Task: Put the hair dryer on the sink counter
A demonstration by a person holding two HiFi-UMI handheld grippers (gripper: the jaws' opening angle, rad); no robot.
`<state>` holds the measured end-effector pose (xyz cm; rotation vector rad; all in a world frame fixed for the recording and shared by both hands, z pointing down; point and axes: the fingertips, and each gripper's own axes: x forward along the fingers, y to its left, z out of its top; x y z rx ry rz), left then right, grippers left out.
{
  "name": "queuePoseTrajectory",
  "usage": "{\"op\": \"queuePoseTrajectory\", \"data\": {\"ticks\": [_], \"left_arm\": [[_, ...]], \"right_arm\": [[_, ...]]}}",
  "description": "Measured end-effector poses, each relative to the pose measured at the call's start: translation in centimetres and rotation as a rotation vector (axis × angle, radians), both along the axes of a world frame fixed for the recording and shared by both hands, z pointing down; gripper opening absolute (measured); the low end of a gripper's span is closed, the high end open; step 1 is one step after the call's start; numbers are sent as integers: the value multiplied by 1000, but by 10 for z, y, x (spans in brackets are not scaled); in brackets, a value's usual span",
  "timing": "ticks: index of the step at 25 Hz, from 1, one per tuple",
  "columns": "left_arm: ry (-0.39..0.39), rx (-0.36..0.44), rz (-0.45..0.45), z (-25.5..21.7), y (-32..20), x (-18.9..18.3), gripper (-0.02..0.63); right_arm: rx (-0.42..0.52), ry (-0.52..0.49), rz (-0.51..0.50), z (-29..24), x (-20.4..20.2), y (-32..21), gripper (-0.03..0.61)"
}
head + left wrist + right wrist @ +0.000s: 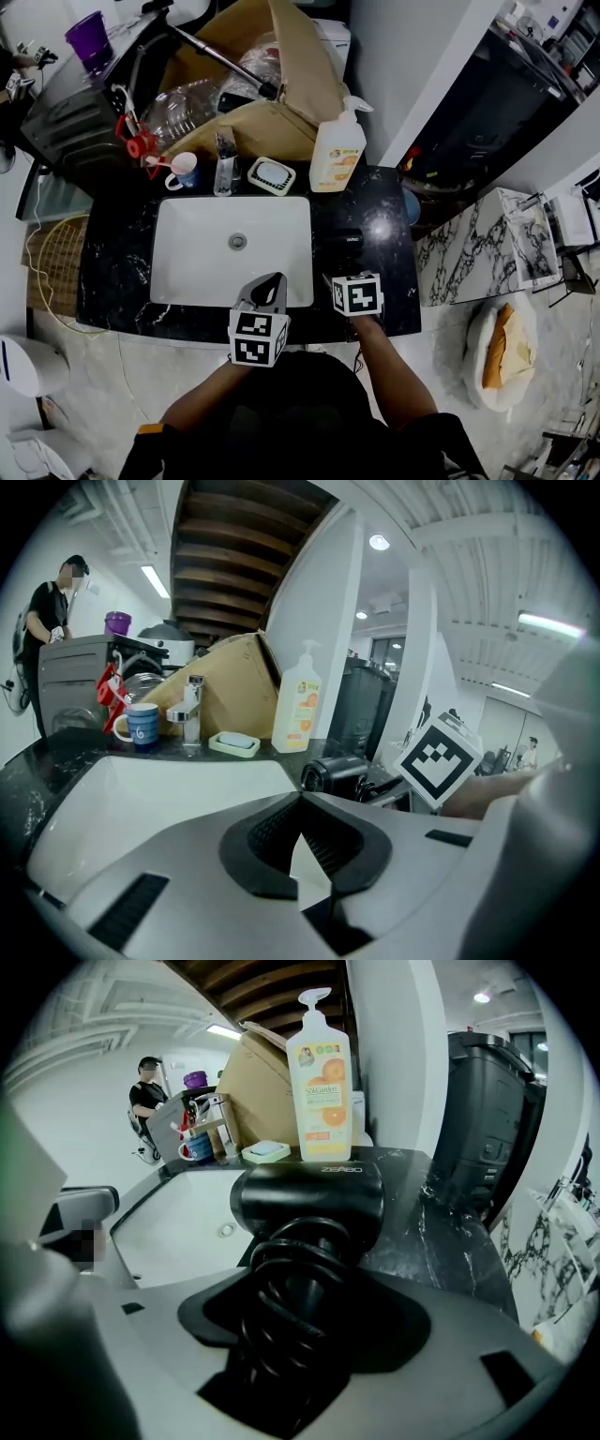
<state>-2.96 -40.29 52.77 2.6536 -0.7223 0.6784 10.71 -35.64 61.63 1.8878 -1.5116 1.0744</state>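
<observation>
Far-left corner of the desk point(112, 253): mug point(184, 172), then tap point(224, 167) and soap dish point(271, 175) along the far edge behind the basin point(187, 272). None of them is in your way.

Left gripper point(300, 803): jaws closed tip to tip, nothing between them. It hangs over the basin's near edge, idle. Leave it there, clear of the right side.

Hair dryer point(309, 1196): black, cord wound round its handle. The barrel lies across the strip of desk between the basin's right rim and the desk's right edge. It is nearer to you than the soap bottle point(322, 1072), which stands at the far edge. Cannot tell whether the barrel bears on the stone or sits just above it.

Right gripper point(314, 1279): jaws clamped on the handle and cord coils together.

Judgement: set-down step, near its end.
- Lower until the barrel lies flat on the stone before you part the jaws.
- The strip is narrow, so aim for its middle; the barrel should roll neither into the basin nor off the right edge.
- Open slowly. The coils may snag a jaw and drag the dryer as you draw back toward the near edge.
</observation>
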Motion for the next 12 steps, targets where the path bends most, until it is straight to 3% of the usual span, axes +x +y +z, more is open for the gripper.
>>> {"op": "queuePoseTrajectory", "data": {"ticks": [5, 12], "left_arm": [[29, -1, 11, -7, 3, -18, 8], [52, -55, 76, 4, 20, -39, 8]], "right_arm": [[-4, 33, 33, -9, 2, 12, 318], [68, 103, 159, -51, -9, 45, 319]]}}
